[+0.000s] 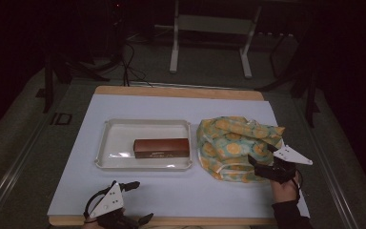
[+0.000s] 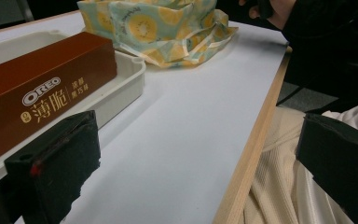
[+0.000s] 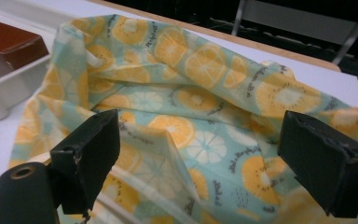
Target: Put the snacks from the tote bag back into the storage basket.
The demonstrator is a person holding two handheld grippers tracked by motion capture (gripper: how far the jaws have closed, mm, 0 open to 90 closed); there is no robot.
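Both tongs spread wide, nothing held.
Your left tongs [image 1: 138, 202] hover at the counter's [image 1: 171, 191] near edge; your right tongs [image 1: 262, 160] gape over the near side of the citrus-print bag [image 1: 233, 140]. Left of the bag, the brown Oreo box [image 1: 161, 148] lies in the white tray [image 1: 119, 131].

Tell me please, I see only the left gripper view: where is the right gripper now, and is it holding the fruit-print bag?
Observer: The right gripper hovers at the near right edge of the bag, jaws open, gripping nothing.
Operator: Is the bag open toward it?
Observer: In the right gripper view the bag's mouth gapes between the jaws, cloth folded inward.
Operator: And the Oreo box?
Observer: The high view shows the box lying lengthwise in the white tray, near its front right corner.
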